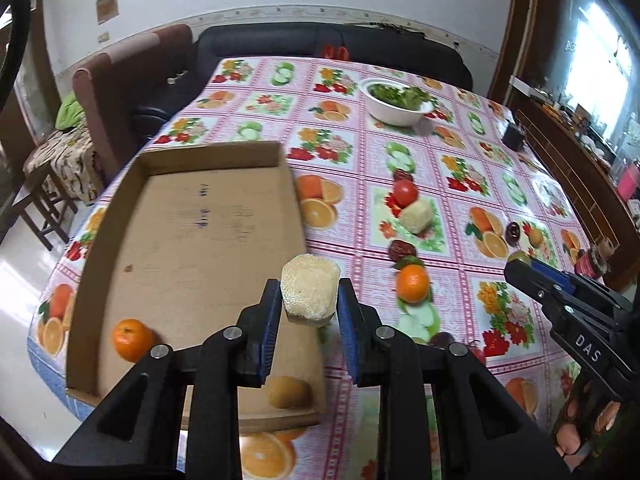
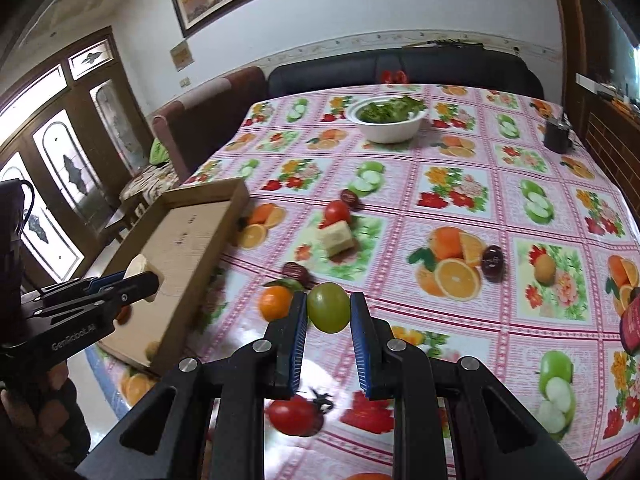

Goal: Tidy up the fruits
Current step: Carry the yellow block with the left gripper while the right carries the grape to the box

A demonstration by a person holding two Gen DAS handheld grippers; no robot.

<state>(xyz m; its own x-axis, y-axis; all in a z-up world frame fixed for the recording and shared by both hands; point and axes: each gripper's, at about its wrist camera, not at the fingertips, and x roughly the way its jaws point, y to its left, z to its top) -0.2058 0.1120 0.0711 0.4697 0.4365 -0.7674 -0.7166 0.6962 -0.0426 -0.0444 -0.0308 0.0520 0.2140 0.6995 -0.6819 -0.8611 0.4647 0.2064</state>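
Cardboard tray (image 1: 192,216) left on table (image 1: 460,168); loose fruits right; bowl (image 1: 394,100) behind.

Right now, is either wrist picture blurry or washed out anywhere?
Left wrist view: the bright window at upper right is blown out, and the brown cardboard tray looks smeared. Right wrist view: the glass door panels glare white; table edges bow from fisheye.

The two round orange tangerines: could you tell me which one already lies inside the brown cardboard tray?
The round orange tangerine at the brown cardboard tray's near-left corner; the other tangerine sits outside on the fruit-print tablecloth.
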